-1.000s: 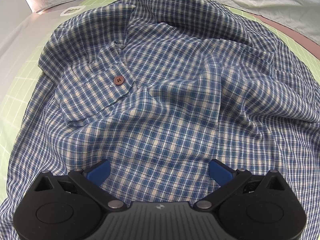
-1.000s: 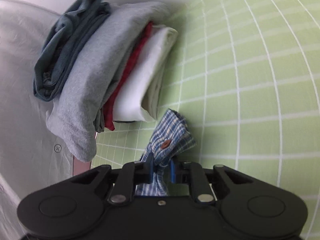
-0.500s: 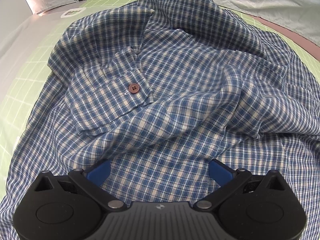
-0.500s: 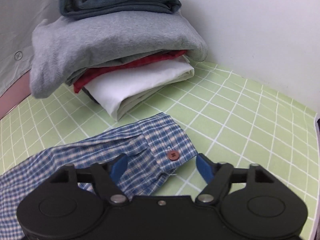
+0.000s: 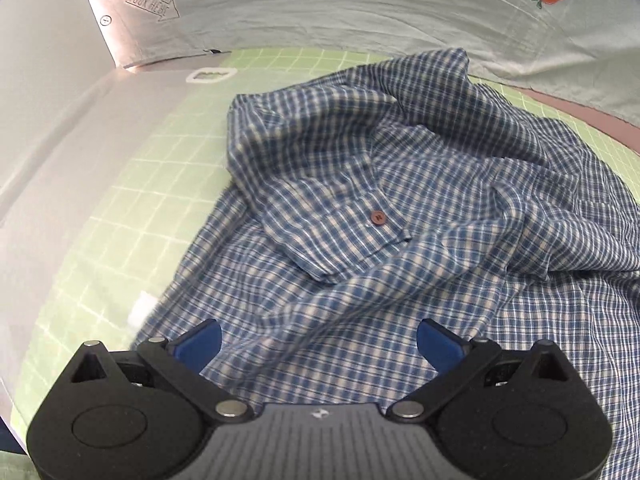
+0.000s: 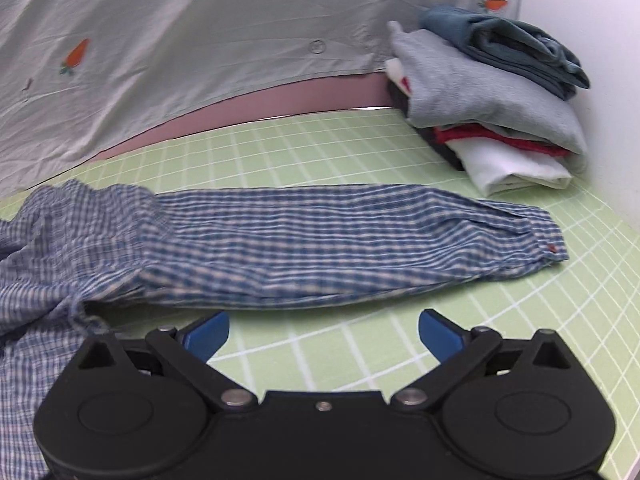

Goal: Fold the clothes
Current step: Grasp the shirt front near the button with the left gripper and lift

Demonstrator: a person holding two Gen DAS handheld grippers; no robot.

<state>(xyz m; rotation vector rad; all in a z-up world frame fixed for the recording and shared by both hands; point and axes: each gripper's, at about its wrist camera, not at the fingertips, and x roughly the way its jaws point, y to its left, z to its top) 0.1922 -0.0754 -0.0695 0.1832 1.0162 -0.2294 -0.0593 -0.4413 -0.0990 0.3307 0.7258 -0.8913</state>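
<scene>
1. Left wrist view: the left gripper hovers over the crumpled checked shirt, jaws wide and empty, the buttoned cuff ahead of them.
2. Right wrist view: the right gripper has jaws opening, nothing between them; the sleeve lies crosswise just ahead on the green worktop.

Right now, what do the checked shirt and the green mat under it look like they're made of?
Checked shirt: thin woven cloth, probably cotton, matte; it creases softly and the sleeve lies limp and flat. Its button looks like brown plastic or wood; I can't tell which. Green mat: smooth and flat with printed white grid lines, probably vinyl or rubber.
</scene>
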